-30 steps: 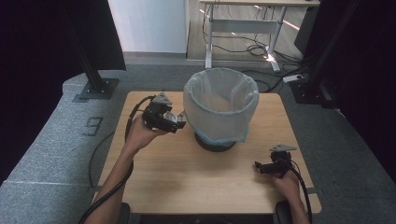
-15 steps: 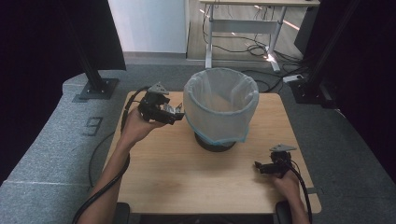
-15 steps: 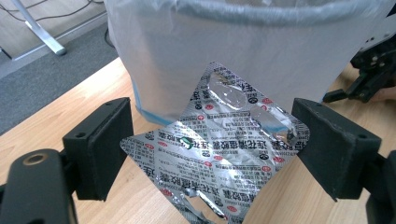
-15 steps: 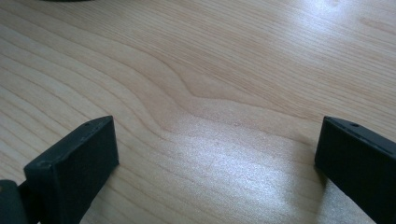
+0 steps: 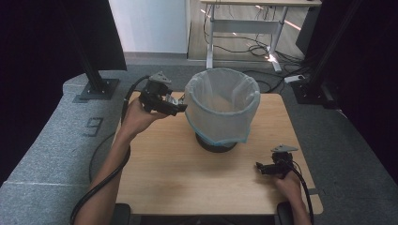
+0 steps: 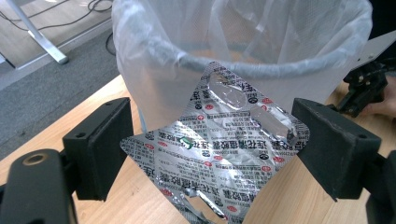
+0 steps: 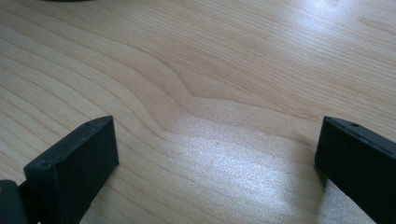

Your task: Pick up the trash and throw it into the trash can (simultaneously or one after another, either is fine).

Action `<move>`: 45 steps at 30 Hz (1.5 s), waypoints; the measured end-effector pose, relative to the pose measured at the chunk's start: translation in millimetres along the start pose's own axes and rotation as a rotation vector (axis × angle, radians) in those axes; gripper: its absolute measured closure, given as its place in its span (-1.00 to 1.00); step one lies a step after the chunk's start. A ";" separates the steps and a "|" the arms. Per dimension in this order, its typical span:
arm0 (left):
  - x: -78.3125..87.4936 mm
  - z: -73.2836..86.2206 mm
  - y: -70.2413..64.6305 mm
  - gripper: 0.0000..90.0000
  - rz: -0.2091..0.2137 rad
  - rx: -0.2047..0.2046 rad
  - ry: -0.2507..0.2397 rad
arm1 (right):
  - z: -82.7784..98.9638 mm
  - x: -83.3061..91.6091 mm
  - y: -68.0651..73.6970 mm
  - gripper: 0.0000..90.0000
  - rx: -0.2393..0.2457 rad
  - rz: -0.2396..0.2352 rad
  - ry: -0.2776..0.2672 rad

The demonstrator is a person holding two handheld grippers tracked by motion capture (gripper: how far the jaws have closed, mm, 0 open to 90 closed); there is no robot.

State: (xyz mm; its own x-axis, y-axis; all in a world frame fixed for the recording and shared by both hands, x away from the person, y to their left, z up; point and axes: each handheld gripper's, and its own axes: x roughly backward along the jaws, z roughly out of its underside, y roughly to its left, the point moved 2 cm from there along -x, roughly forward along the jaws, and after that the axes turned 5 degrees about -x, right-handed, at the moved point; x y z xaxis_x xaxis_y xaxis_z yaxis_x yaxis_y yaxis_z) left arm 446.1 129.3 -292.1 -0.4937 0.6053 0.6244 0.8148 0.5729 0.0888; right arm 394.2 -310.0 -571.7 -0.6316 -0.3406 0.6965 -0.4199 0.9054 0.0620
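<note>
A silver foil blister pack (image 6: 219, 154) with red and black print sits crumpled between my left gripper's (image 6: 215, 140) jaws, which are shut on its two edges. In the high view this gripper (image 5: 178, 108) is held in the air at the left side of the bin (image 5: 221, 105), just below rim height, and the pack (image 5: 174, 100) shows as a small glint. The bin is lined with a white translucent bag (image 6: 243, 42). My right gripper (image 5: 259, 168) rests low at the table's front right, open, with only bare wood between its jaws (image 7: 217, 154).
The wooden table (image 5: 178, 178) has free surface in front of the bin. Cables trail from both grippers off the front edge. Grey floor mats (image 5: 56, 140) surround the table, black stand bases sit at the back corners, and a desk frame stands behind.
My left gripper has risen with the blister pack, from table height up alongside the bin's left wall. The right gripper has stayed where it was.
</note>
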 end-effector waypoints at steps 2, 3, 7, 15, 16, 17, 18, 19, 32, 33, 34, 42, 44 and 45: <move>1.0 -3.9 -0.1 -0.66 0.002 -0.002 -0.003 | 0.0 0.0 0.0 -1.00 0.000 0.000 0.000; 1.5 -5.9 0.0 -0.66 0.002 -0.004 -0.003 | 0.0 0.0 0.0 -1.00 0.000 0.000 0.000; 3.2 -14.4 -0.2 -0.66 0.002 -0.004 -0.014 | 0.0 0.0 0.0 -1.00 0.000 0.000 0.000; 2.7 -29.0 -1.1 -0.66 0.007 -0.009 -0.028 | 0.0 0.0 0.0 -1.00 0.000 0.000 0.000; 2.5 -30.9 -1.3 -0.66 0.007 -0.010 -0.029 | 0.0 0.0 0.0 -1.00 0.000 0.000 0.000; 2.1 -32.7 -1.5 -0.66 0.006 -0.011 -0.029 | 0.0 0.0 0.0 -1.00 0.000 0.000 0.000; 1.7 -34.5 -1.7 -0.66 0.007 -0.012 -0.031 | 0.0 0.0 0.0 -1.00 0.000 0.000 0.000; 1.3 -36.3 -1.8 -0.66 0.006 -0.013 -0.032 | 0.0 0.0 0.0 -1.00 0.000 0.000 0.000; -9.7 -60.0 -6.8 -0.66 0.006 -0.038 -0.039 | 0.0 0.0 0.0 -1.00 -0.001 0.000 0.000; -11.5 -62.2 -7.4 -0.66 0.008 -0.038 -0.039 | 0.0 0.0 0.0 -1.00 -0.001 0.000 0.000; -13.2 -64.0 -8.1 -0.66 0.008 -0.040 -0.039 | 0.0 0.0 0.0 -1.00 0.000 0.000 0.000; -28.6 -74.1 -12.7 -0.66 0.015 -0.046 -0.042 | 0.0 0.0 0.0 -1.00 -0.001 0.000 0.000; -32.9 -76.3 -13.6 -0.66 0.014 -0.048 -0.041 | 0.0 0.0 0.0 -1.00 0.000 0.000 0.000; -34.9 -77.4 -14.1 -0.67 0.013 -0.049 -0.040 | 0.0 0.0 0.0 -1.00 0.000 -0.001 0.000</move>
State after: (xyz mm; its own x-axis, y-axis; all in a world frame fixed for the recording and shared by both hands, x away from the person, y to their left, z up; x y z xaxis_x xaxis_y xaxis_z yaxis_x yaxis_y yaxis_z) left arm 475.3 57.3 -255.1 -0.4942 0.6348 0.5940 0.8345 0.5380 0.1193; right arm 394.2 -310.0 -571.7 -0.6313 -0.3412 0.6965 -0.4202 0.9053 0.0625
